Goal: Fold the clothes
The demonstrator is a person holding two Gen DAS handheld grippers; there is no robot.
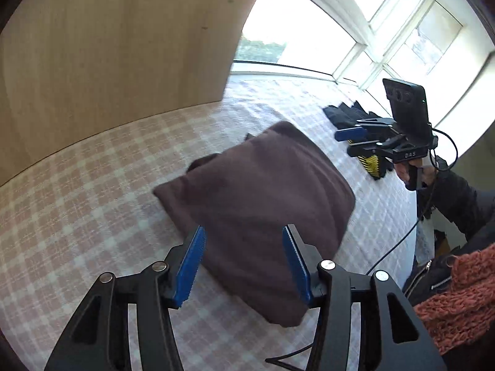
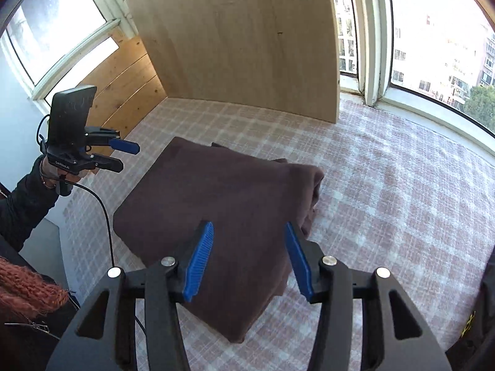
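- Right now the left gripper [image 1: 244, 266] has its blue-padded fingers [image 1: 190, 266] spread wide, nothing between them, hovering just above the near edge of the folded brown garment [image 1: 256, 204].
- Over on the other side, the right gripper [image 2: 249, 261] shows the same: jaws well apart, blue pads [image 2: 199, 261] bare, poised over the garment's near side [image 2: 216, 204].
- Seen from the left wrist, the right gripper [image 1: 355, 142] floats off the far right side of the bed, fingers parted, held by a hand [image 1: 413, 170] in a dark sleeve.
- Seen from the right wrist, the left gripper [image 2: 122, 154] hangs off the bed's left edge, its two fingers open as well.
- That brown garment lies as a thick, roughly square bundle in the middle of the pink checked bedspread [image 2: 386, 216], with bunched layers showing at its right-hand edge.
- Farther out, a pile of dark clothes [image 1: 346, 114] sits near the window-side edge of the bed, and a yellow-and-black item [image 1: 371, 164] lies just beside the right gripper.
- Beyond the garment, a light wooden panel [image 2: 241, 40] stands upright at the bed's far edge, windows [image 2: 433, 40] on either side.
- A rust knitted scarf [image 1: 458, 296] shows at the frame edge.
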